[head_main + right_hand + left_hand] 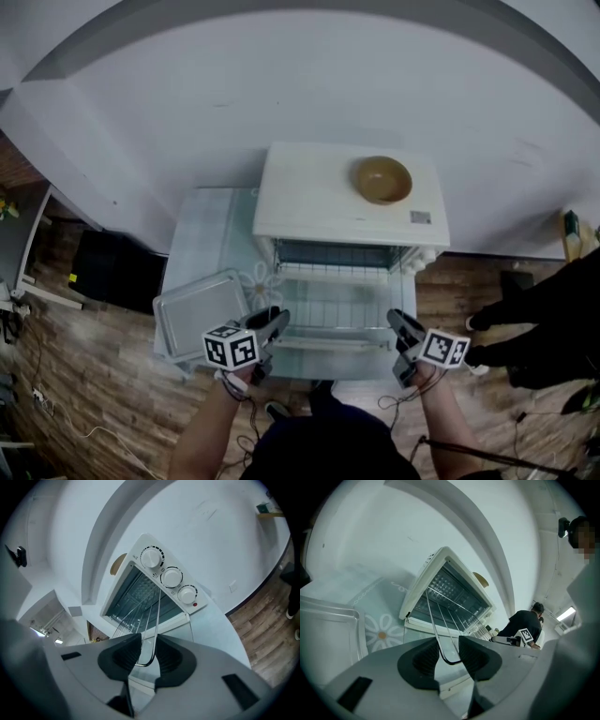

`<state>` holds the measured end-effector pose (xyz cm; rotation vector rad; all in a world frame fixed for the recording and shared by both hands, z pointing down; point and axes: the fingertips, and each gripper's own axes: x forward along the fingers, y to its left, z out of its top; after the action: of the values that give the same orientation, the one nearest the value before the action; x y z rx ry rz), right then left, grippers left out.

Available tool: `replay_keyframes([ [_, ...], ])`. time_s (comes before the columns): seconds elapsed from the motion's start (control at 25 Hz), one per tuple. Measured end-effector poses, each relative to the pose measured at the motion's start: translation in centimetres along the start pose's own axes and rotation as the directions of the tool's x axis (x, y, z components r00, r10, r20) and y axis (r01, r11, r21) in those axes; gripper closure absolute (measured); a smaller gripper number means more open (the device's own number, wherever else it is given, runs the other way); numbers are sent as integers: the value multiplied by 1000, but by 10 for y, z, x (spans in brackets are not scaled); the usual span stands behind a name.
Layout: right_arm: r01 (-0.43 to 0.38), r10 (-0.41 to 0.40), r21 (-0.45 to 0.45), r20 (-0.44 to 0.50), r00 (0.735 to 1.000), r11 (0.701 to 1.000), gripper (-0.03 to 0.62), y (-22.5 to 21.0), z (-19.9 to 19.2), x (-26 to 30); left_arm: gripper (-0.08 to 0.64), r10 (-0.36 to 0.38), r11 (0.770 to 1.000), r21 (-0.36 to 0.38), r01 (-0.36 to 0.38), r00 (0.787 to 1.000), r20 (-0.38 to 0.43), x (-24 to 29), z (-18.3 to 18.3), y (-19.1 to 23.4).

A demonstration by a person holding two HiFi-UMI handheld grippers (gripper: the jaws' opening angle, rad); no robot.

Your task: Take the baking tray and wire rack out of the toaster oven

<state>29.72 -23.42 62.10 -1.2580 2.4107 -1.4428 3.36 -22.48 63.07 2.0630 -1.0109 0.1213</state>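
The white toaster oven (347,202) stands with its glass door (328,323) folded down toward me. The wire rack (440,616) sticks out of the oven mouth over the door. My left gripper (449,654) is shut on the rack's front left corner. My right gripper (146,654) is shut on the front right corner of the rack (154,616). In the head view the left gripper (269,330) and the right gripper (401,330) sit at the two ends of the door's front edge. The metal baking tray (194,314) lies on the table left of the door, apart from both grippers.
A brown bowl (382,179) rests on the oven's top. Three control knobs (171,577) run down the oven's right side. The light tablecloth (202,234) has a daisy print. A person in black (525,623) stands on the wooden floor to the right.
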Motion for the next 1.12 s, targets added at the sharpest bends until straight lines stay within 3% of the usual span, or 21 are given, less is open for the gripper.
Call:
replay_keyframes([
  [0.56,34,-34,-28,15,999,999,494,43,-51,-28,434,9,1000,26,-9,1000,17,-69,-31,-10],
  [1.12,-40,25,-111,-130,991,993,485,136,-136,27,434,149,989,-43,-144,980,134,-215,-57,40],
])
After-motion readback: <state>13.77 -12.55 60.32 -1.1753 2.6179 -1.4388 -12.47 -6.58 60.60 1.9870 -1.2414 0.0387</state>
